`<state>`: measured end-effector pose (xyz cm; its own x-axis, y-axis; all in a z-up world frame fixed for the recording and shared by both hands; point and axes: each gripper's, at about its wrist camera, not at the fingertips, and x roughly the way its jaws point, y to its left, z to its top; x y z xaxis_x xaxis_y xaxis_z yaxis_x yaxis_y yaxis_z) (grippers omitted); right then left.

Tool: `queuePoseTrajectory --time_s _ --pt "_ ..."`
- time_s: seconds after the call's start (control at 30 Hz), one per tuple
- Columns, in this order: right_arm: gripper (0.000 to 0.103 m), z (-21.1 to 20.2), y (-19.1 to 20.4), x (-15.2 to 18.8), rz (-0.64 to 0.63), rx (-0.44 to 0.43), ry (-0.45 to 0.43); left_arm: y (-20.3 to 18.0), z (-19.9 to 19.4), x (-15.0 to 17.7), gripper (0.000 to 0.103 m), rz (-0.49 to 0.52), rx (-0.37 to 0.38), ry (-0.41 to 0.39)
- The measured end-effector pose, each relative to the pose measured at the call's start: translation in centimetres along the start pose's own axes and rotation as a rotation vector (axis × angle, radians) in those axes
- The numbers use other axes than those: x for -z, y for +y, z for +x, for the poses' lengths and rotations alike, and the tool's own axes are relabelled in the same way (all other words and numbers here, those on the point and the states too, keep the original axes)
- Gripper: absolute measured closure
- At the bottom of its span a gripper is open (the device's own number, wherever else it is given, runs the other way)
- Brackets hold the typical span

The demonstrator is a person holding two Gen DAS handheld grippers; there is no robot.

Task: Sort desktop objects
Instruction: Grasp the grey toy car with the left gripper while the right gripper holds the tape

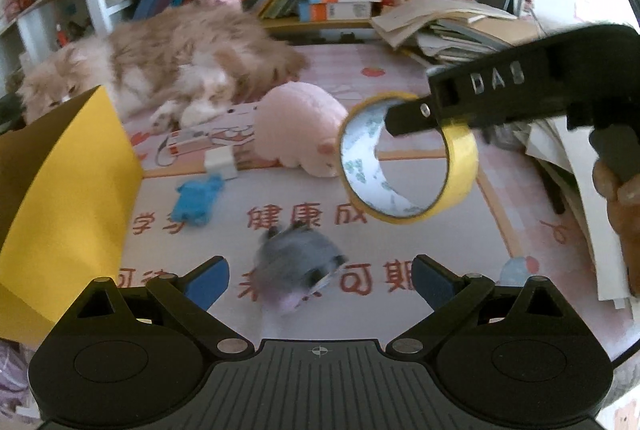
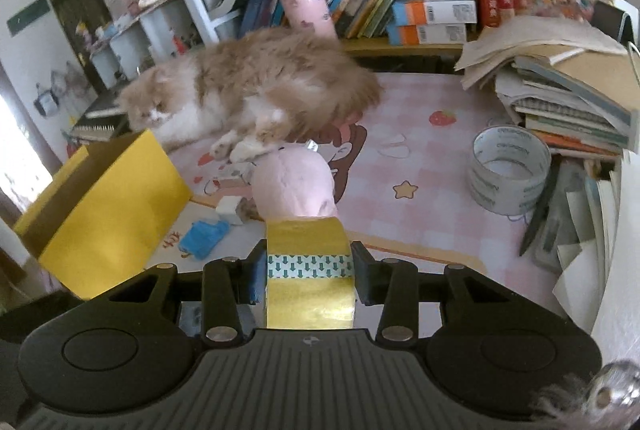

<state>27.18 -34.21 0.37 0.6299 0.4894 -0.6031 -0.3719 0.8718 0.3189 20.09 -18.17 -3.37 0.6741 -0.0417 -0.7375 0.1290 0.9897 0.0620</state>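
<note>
While the right tool (image 1: 416, 118) crosses the left camera's view from the right, it carries the yellow tape (image 1: 408, 158) clear of the bench (image 1: 440, 242), pinched through the roll's wall at its upper rim, so the ring hangs with its open face toward the camera. The yellow box (image 1: 68, 198) stands at the far left, well apart from the roll, with the pink plush (image 1: 300, 126), a blue toy (image 1: 196, 202) and a grey plush (image 1: 300, 270) between. The left tool (image 1: 320, 280) hovers low over the grey plush, pads apart and holding nothing. I judge the left tool is nearer the box, yet the right one has the load.

From the right camera, the right tool's pads sit clamped on both sides of the tape (image 2: 310, 262), band running straight ahead. The box (image 2: 108, 202) lies forward and to the left, its mouth open upward, so the carry must swing leftward past the pink plush (image 2: 296, 186). A cat (image 2: 248, 90) lies just behind the box, and a grey tape roll (image 2: 508, 170) rests to the right.
</note>
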Motion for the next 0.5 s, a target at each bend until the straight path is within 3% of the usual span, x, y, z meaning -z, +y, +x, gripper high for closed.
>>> queuePoseTrajectory --time_s 0.13,0.23,0.5 --pt "0.065 -0.3 0.4 -0.1 -0.059 0.052 -0.029 -0.4 0.6 0.7 0.004 0.043 0.001 0.018" --pt "0.065 -0.5 -0.1 0.0 -0.055 0.075 -0.036 -0.5 1.2 1.3 0.005 0.084 -0.058 0.028" --pt "0.065 -1.0 0.2 1.9 -0.089 0.088 0.016 1.7 1.8 1.3 0.006 0.003 -0.114 0.017"
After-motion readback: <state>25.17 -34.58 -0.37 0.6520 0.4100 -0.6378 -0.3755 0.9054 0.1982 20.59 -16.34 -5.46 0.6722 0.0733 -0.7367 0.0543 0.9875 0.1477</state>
